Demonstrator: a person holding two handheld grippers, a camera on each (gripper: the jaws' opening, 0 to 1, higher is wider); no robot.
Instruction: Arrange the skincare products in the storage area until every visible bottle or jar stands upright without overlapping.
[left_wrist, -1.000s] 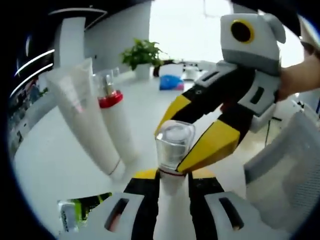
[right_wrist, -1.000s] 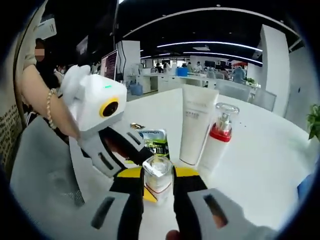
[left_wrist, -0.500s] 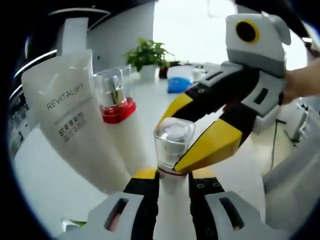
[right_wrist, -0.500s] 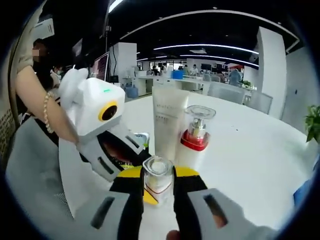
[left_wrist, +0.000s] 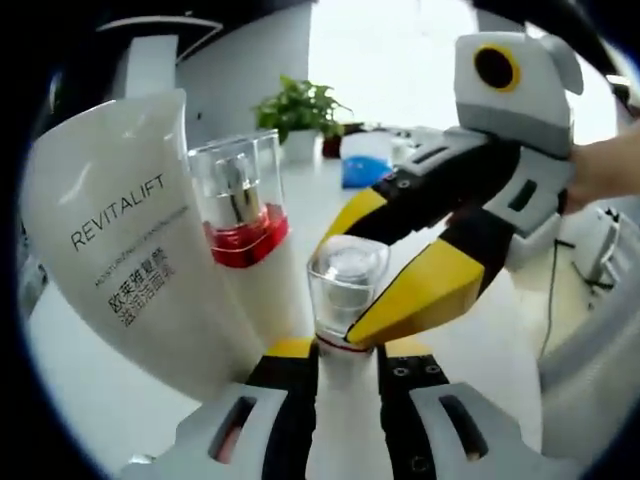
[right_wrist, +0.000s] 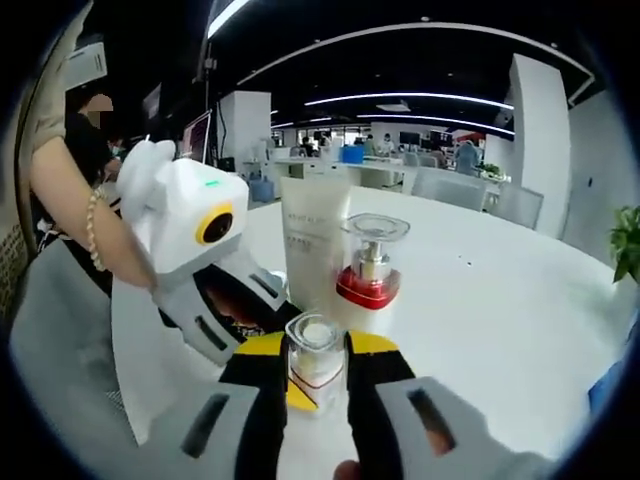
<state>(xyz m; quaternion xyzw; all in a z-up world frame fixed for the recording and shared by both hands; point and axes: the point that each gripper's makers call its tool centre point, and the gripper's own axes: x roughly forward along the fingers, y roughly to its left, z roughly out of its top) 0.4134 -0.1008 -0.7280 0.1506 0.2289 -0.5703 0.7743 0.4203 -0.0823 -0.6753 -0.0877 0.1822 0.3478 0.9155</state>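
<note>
A small white bottle with a clear cap stands upright between my left gripper's jaws, which are shut on its body. My right gripper comes in from the right, its yellow fingertips shut on the same cap. In the right gripper view that cap sits between my right gripper's jaws, and the left gripper reaches in from the left. Just behind stand a white REVITALIFT tube and a white pump bottle with a red collar, both upright and close together. The same tube and pump bottle also appear here.
The white table stretches back to the right. A potted plant and a blue object stand far across it. A person's arm with a bracelet holds the left gripper. A grey chair is at the left.
Both views have closed in on the tube and pump bottle, which now look much larger. Both grippers still hold the small bottle the same way.
</note>
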